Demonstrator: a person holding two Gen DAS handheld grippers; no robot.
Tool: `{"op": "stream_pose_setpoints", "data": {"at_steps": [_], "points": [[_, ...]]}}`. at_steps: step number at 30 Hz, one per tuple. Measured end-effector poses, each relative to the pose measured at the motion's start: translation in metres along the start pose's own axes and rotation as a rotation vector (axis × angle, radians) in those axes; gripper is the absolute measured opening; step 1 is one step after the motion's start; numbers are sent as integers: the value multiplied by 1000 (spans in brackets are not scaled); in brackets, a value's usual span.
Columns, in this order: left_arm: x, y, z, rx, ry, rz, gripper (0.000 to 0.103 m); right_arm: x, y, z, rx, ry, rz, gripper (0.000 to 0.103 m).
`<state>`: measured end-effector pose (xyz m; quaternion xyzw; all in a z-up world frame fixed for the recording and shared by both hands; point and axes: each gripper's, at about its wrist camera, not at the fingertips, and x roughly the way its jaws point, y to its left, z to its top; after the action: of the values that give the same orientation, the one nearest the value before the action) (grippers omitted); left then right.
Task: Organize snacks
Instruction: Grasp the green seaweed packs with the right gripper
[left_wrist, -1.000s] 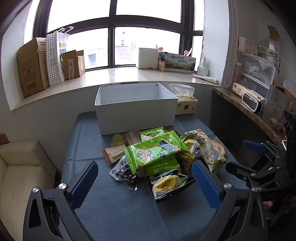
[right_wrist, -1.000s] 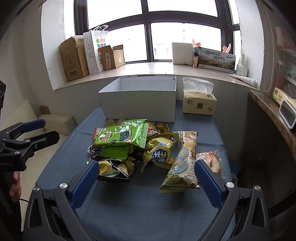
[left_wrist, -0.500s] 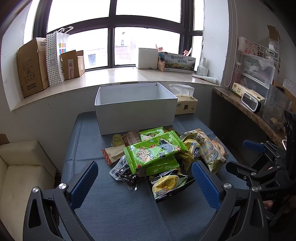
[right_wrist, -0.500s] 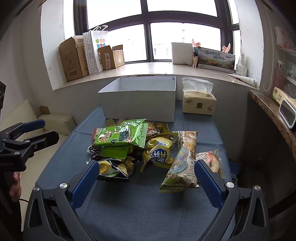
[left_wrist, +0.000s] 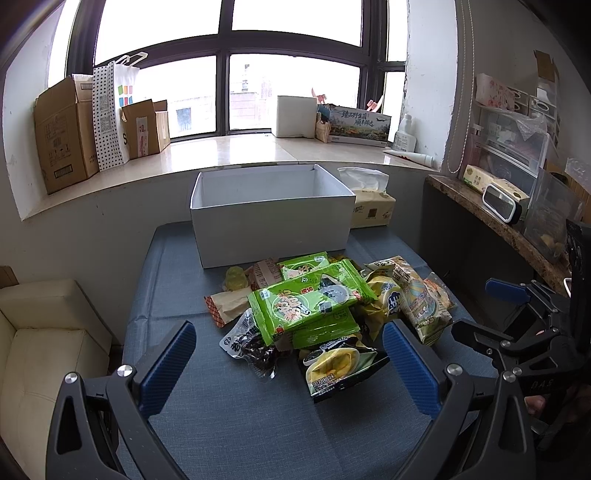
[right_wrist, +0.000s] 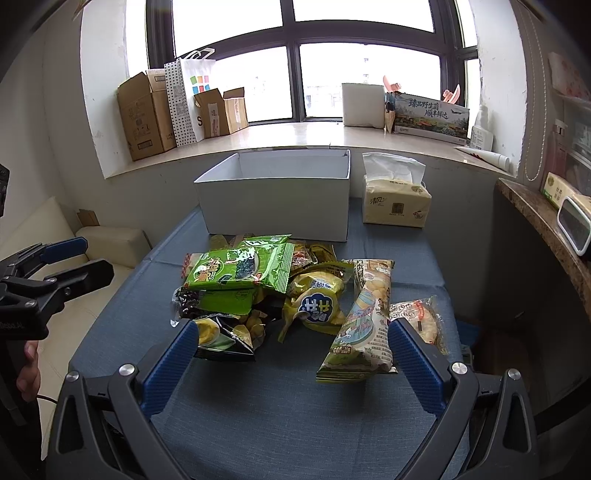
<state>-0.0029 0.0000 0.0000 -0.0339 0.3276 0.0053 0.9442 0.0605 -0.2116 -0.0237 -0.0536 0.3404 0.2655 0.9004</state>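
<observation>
A pile of snack packets lies on the blue-grey table (left_wrist: 221, 413): a large green packet (left_wrist: 306, 302) (right_wrist: 240, 271) on top, a black and yellow bag (left_wrist: 340, 365) (right_wrist: 225, 332) in front, a yellow bag (right_wrist: 317, 306), a long pale packet (right_wrist: 364, 317) (left_wrist: 417, 302). An empty white box (left_wrist: 269, 214) (right_wrist: 277, 195) stands behind the pile. My left gripper (left_wrist: 288, 365) is open and empty, short of the pile. My right gripper (right_wrist: 291, 362) is open and empty too, also short of the pile. Each gripper shows at the side of the other's view.
A tissue pack (right_wrist: 397, 205) (left_wrist: 371, 210) stands right of the box. Cardboard boxes (left_wrist: 66, 133) and a dotted bag (left_wrist: 110, 114) line the window sill. A cream sofa (left_wrist: 40, 339) is left of the table, a stone shelf (left_wrist: 498, 225) to the right.
</observation>
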Motion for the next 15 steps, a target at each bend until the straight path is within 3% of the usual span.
{"op": "stream_pose_setpoints", "data": {"at_steps": [5,15], "points": [[-1,5,-3,-5,5,-1,103,10,5,5,-64,13,13,103],[2,21,-17,-22,28,26,103,90,49,40,-577,127,187,103]]}}
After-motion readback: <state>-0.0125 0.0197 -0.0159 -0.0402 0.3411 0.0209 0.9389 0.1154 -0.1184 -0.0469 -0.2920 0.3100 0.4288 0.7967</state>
